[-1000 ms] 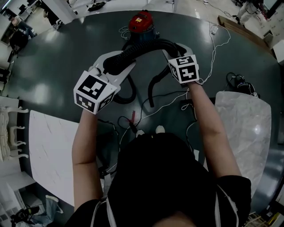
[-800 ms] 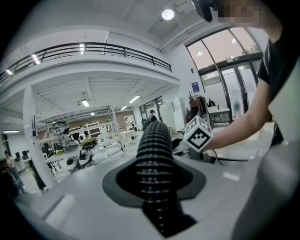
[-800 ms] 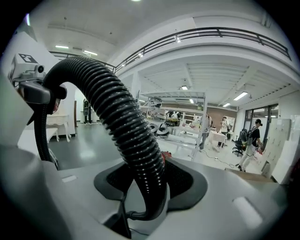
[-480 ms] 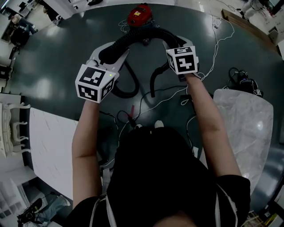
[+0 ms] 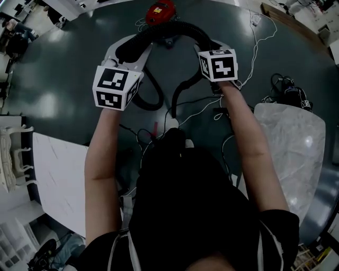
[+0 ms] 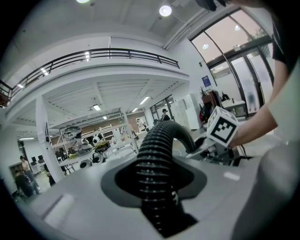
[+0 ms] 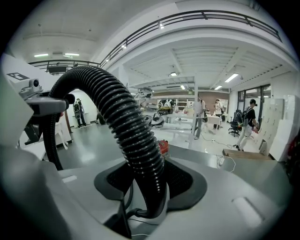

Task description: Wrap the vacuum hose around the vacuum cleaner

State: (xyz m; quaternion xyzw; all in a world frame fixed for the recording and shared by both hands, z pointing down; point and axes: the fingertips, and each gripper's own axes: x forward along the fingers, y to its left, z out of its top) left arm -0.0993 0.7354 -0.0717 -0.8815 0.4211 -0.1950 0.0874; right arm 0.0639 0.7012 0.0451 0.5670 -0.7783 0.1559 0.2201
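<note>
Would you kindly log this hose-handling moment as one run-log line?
left hand-held gripper: on black ribbed vacuum hose, jaws just opening | right hand-held gripper: gripping hose | hose arched by red vacuum cleaner, unwrapped

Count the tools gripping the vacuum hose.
2. The left tool grips the hose at the arch's left end, its jaws just eased open slightly with the hose between them; the right tool grips the right end.

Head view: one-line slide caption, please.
Left gripper and right gripper hold the black hose arched before the red vacuum cleaner; the left jaws just opened slightly around it.
</note>
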